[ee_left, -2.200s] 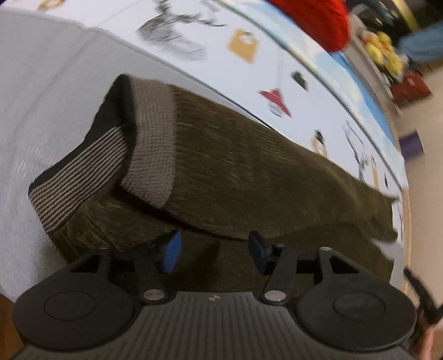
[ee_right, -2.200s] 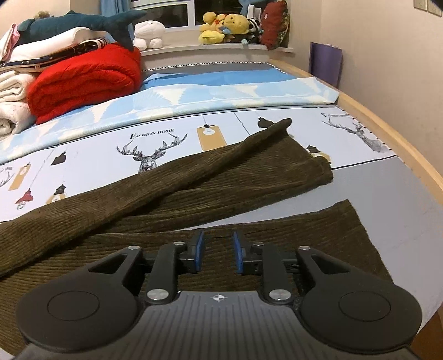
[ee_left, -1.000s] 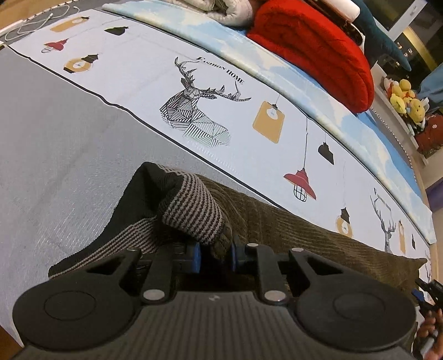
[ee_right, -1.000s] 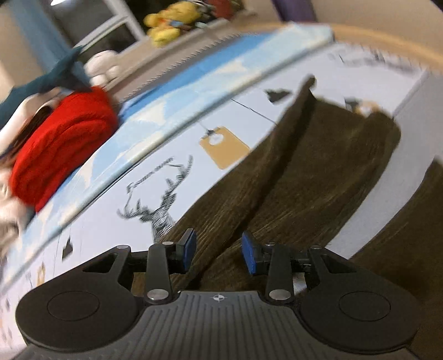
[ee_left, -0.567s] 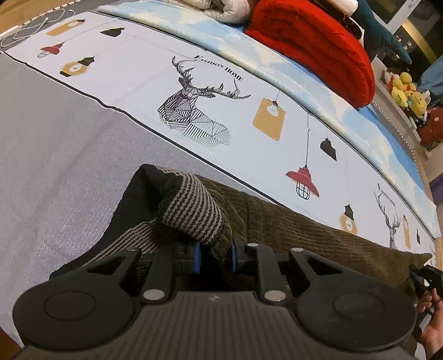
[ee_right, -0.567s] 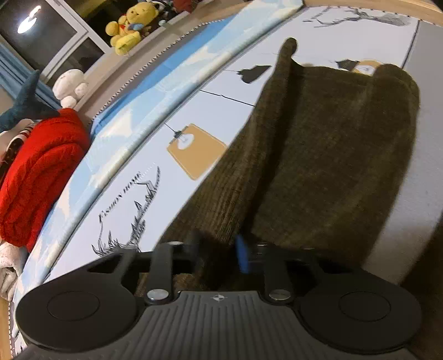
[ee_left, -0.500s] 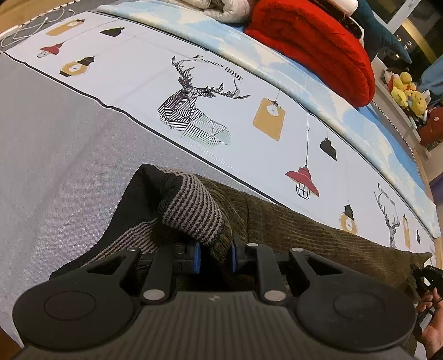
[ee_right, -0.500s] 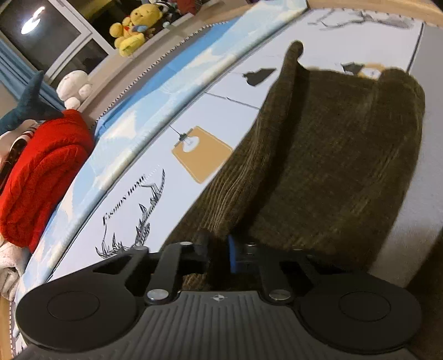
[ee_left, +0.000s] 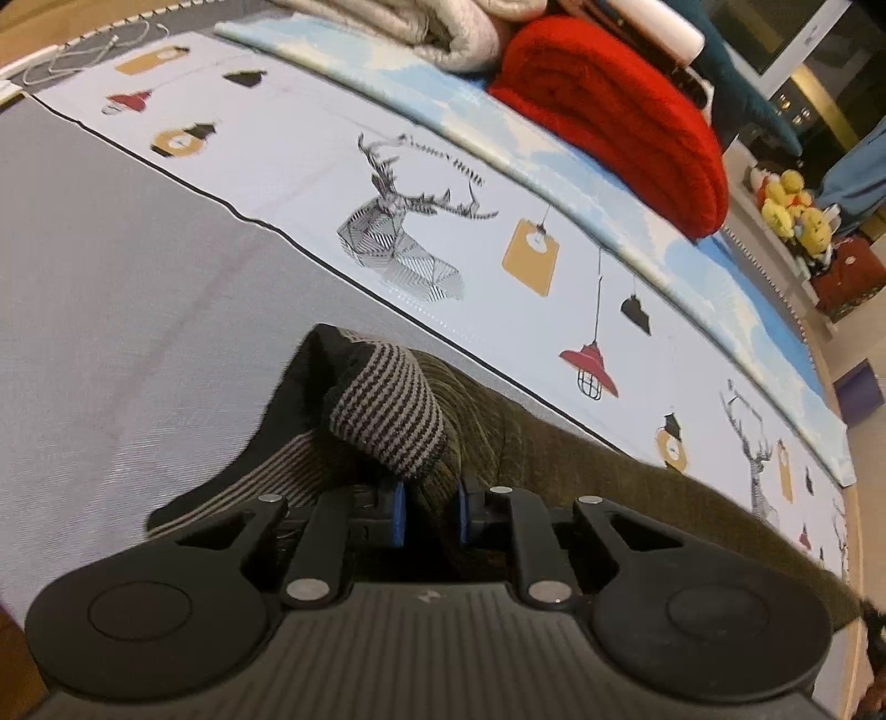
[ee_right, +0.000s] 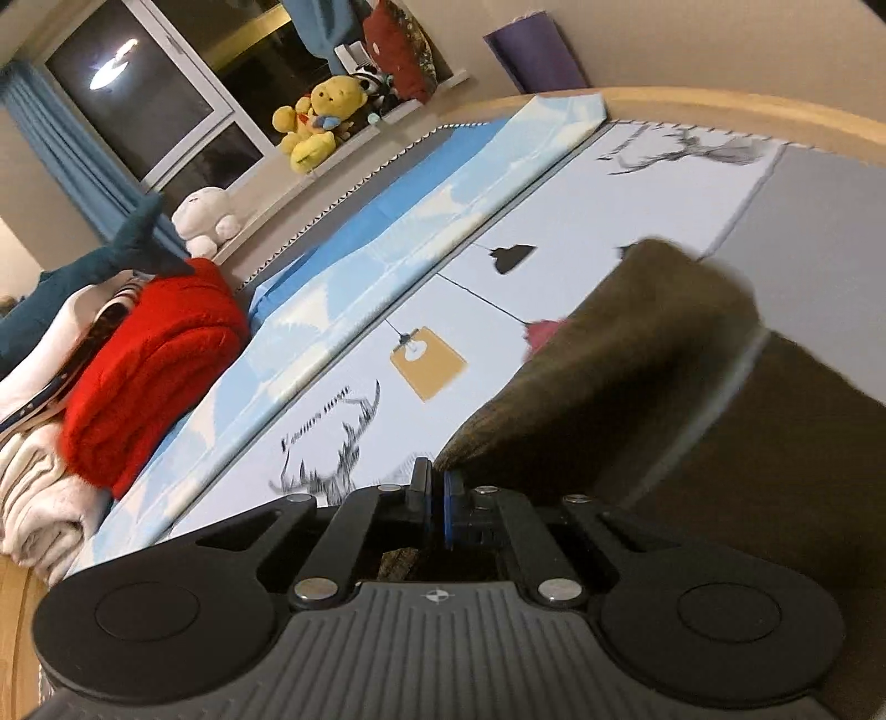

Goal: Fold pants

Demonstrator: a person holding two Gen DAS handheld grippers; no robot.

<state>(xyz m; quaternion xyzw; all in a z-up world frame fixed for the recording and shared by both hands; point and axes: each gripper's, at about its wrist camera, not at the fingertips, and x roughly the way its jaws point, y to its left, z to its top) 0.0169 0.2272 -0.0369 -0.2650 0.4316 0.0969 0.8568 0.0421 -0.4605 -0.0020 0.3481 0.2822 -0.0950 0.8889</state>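
Dark olive corduroy pants (ee_left: 609,498) lie across the bed, their striped knit waistband (ee_left: 387,410) bunched up just ahead of my left gripper (ee_left: 429,509). That gripper's jaws are closing, and the blue pads press a fold of corduroy just behind the waistband. In the right wrist view my right gripper (ee_right: 434,498) is shut, its pads together on the edge of a pant leg (ee_right: 637,360). The leg hangs raised and blurred over the sheet. The other leg (ee_right: 803,471) lies below it at the right.
The bed sheet (ee_left: 166,277) is grey near me and printed with deer and lamps farther off. A red blanket (ee_left: 609,105) and pale folded bedding (ee_left: 432,27) are stacked at the back. Plush toys (ee_right: 315,122) sit on the sill. A white cable (ee_left: 83,55) lies at the far left corner.
My right gripper shut on the pant leg's fold and swung up and sideways with it. My left gripper, holding fabric by the waistband, shifted a little, bringing more of the far bedding into view.
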